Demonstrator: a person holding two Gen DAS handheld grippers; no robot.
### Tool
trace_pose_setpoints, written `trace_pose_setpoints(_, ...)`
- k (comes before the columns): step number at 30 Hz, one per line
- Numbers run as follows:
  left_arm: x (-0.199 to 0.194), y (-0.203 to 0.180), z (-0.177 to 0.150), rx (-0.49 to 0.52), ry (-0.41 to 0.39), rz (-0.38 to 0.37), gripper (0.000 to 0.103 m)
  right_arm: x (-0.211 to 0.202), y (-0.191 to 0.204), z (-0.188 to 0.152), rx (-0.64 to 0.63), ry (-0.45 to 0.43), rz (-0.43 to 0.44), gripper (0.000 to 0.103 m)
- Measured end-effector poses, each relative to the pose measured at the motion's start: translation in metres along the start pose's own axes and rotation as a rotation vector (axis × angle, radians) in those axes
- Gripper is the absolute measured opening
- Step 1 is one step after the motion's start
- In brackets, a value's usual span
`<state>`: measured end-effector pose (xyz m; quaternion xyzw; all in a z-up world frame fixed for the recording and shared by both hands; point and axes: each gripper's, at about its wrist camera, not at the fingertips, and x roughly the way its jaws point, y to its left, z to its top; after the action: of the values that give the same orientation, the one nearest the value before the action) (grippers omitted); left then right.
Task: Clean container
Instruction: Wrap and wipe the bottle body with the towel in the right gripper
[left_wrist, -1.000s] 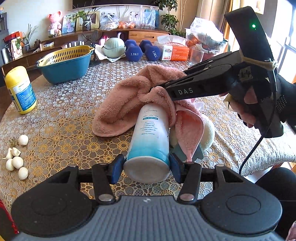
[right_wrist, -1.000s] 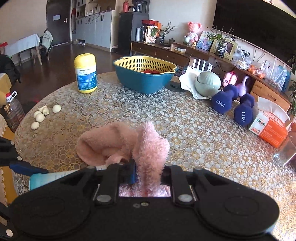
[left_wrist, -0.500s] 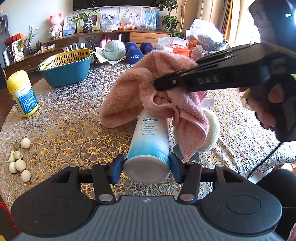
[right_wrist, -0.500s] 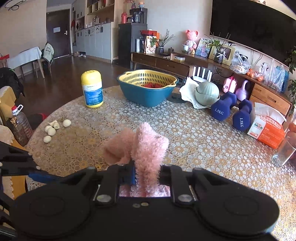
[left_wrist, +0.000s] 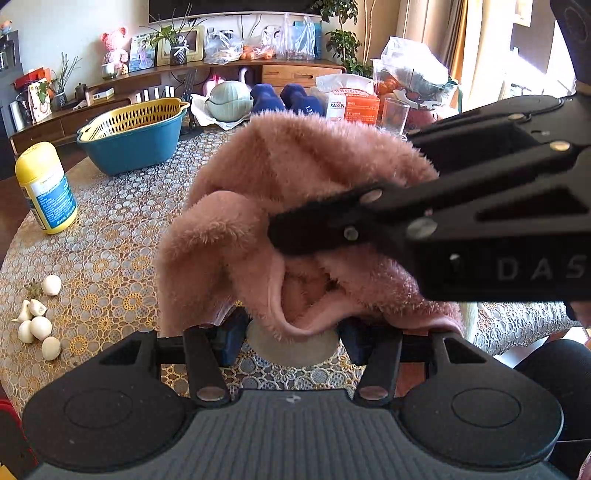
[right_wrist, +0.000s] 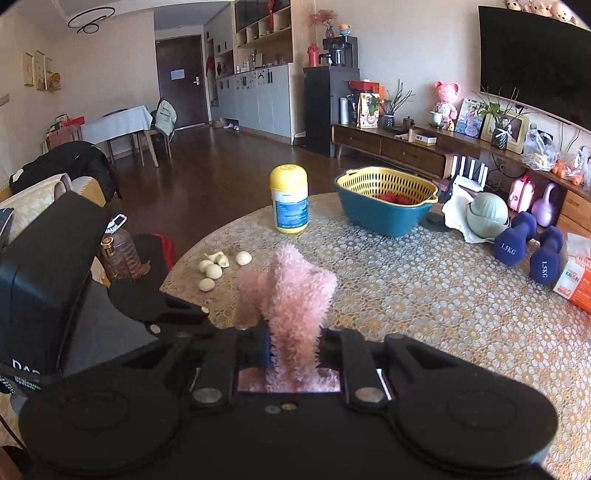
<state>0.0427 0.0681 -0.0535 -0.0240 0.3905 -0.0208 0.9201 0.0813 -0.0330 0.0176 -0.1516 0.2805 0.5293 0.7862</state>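
Note:
My left gripper (left_wrist: 291, 338) is shut on a white and teal container, held lying along its fingers. Only the container's round base (left_wrist: 291, 352) shows; a fluffy pink towel (left_wrist: 295, 173) drapes over the rest. My right gripper (left_wrist: 275, 236) reaches in from the right, shut on a fold of that towel just above the container. In the right wrist view the towel (right_wrist: 295, 295) sticks up between the right gripper's (right_wrist: 295, 349) pads, and the left gripper's black body (right_wrist: 48, 280) fills the left side.
On the lace-covered round table (left_wrist: 110, 229) stand a yellow-capped bottle (left_wrist: 46, 188), a teal bowl with a yellow colander (left_wrist: 133, 136), garlic cloves (left_wrist: 37, 321), blue dumbbells (left_wrist: 291, 99), an orange tissue box (left_wrist: 354, 105) and a glass (left_wrist: 394, 112).
The right gripper has lifted the towel and brought it nearer the left camera. The towel now hides the container's label and body. The left gripper's hold has not changed.

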Motion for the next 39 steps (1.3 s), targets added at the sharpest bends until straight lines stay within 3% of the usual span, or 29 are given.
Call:
trace_pose_setpoints(7,0.002,-0.001,-0.005,-0.005,0.012,-0.006,0.052,0.018,-0.009,-0.012,0.016,0.065,-0.021,0.016)
trace_pose_setpoints(25,0.001,0.003,-0.007,0.002,-0.002,-0.020,0.052,0.058,-0.073,-0.014,0.015,0.141,-0.251,0.017)
trace_pose_setpoints(28,0.000,0.003,-0.007,0.016,-0.012,-0.014,0.053,0.057,-0.082,-0.016,0.069,0.130,-0.228,0.018)
trace_pose_setpoints(34,-0.003,-0.008,-0.015,0.128,-0.045,0.040,0.053,0.059,-0.081,-0.013,0.050,0.131,-0.231,0.019)
trace_pose_setpoints(39,-0.002,-0.008,-0.014,0.136,-0.040,0.043,0.053,0.059,-0.080,-0.012,0.060,0.126,-0.233,0.018)
